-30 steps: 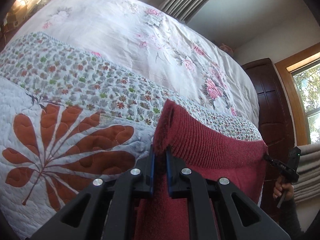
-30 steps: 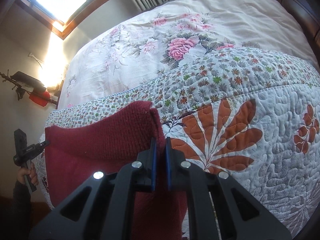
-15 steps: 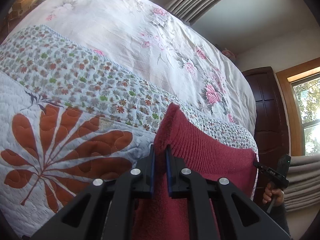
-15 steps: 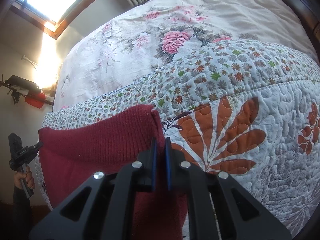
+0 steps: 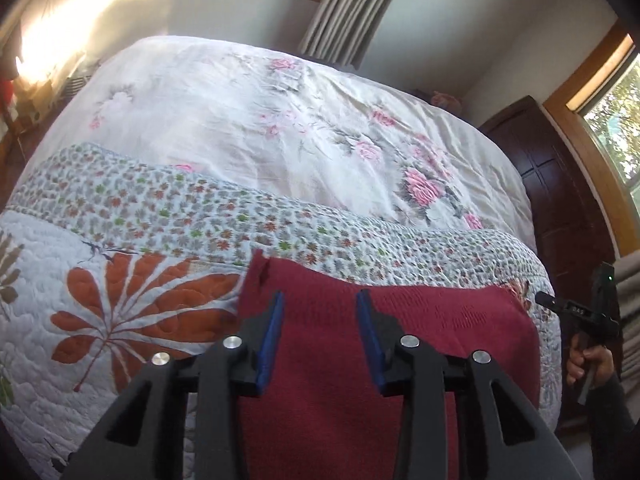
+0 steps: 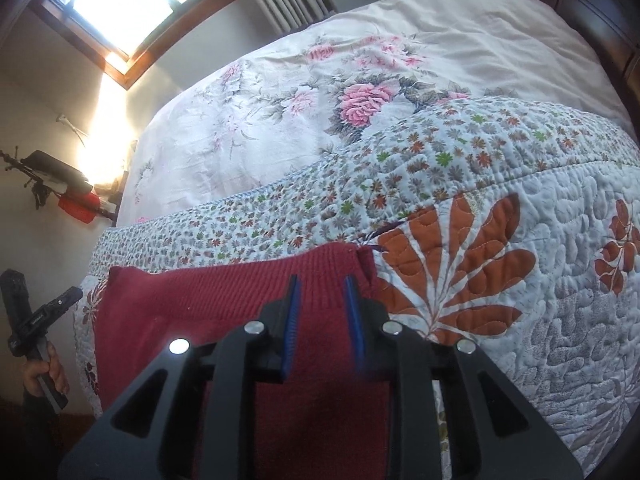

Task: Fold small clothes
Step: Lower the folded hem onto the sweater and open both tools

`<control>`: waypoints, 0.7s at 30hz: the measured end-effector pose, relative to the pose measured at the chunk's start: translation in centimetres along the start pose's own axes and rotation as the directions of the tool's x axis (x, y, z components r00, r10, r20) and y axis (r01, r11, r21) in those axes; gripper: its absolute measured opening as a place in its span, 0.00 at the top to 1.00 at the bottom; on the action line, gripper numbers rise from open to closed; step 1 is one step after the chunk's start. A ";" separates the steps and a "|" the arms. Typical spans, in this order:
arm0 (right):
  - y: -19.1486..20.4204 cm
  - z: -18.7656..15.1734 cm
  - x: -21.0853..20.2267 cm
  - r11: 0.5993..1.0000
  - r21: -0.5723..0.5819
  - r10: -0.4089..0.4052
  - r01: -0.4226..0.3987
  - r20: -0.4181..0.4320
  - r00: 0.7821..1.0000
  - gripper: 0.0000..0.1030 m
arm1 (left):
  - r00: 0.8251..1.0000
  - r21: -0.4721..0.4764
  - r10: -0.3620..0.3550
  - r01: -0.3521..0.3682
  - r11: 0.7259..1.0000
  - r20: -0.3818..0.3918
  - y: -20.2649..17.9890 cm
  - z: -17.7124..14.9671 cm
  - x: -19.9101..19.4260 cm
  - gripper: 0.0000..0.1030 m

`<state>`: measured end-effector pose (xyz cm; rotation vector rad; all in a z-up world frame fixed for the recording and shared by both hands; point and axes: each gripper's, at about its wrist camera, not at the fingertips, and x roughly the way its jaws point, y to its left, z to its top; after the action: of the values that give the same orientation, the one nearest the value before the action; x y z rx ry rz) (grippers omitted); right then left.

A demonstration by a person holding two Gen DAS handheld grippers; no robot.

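A dark red knitted garment lies flat on the quilted bedspread, its ribbed edge facing away from me. My left gripper hovers open over the garment's left part, blue-lined fingers wide apart and empty. In the right wrist view the same red garment spreads to the left, and my right gripper stands open above its right corner, holding nothing. Each view shows the other hand-held gripper at its side, gripped by a hand.
The quilt with orange leaf prints covers the near bed; a white floral sheet lies beyond. A dark wooden cabinet stands at the right, curtains and windows behind. A red object sits on a stand by the wall.
Both grippers were shut on the garment's raised edge; now both have opened and the edge lies flat on the quilt. Both cameras have pulled back and up.
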<state>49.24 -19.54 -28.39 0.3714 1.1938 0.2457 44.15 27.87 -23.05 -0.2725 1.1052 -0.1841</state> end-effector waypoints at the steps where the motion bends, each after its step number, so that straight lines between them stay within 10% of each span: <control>1: 0.1 -0.4 0.8 1.000 -0.005 -0.004 0.004 -0.017 1.000 0.76 | 0.999 0.000 0.007 -0.007 1.000 -0.035 0.0 -0.5 1.4 0.64; 8: -2.2 -2.3 3.2 0.999 0.024 -0.028 0.029 -0.033 0.999 0.87 | 0.993 -0.078 0.042 -0.051 0.996 -0.114 3.4 -3.7 4.7 0.83; 14: 0.0 -5.6 -2.4 0.995 0.006 0.103 -0.103 0.029 0.994 0.70 | 0.990 -0.038 -0.126 0.129 0.991 0.063 -0.1 -6.3 -3.6 0.59; 21: -2.0 -8.8 -0.5 0.997 0.033 0.069 -0.069 0.004 0.998 0.88 | 0.998 -0.133 -0.042 0.037 0.990 -0.038 3.3 -11.8 1.2 0.73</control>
<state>40.82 -20.24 -31.60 0.4421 1.1845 0.2849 34.13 29.21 -30.10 -0.4112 1.1553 -0.1521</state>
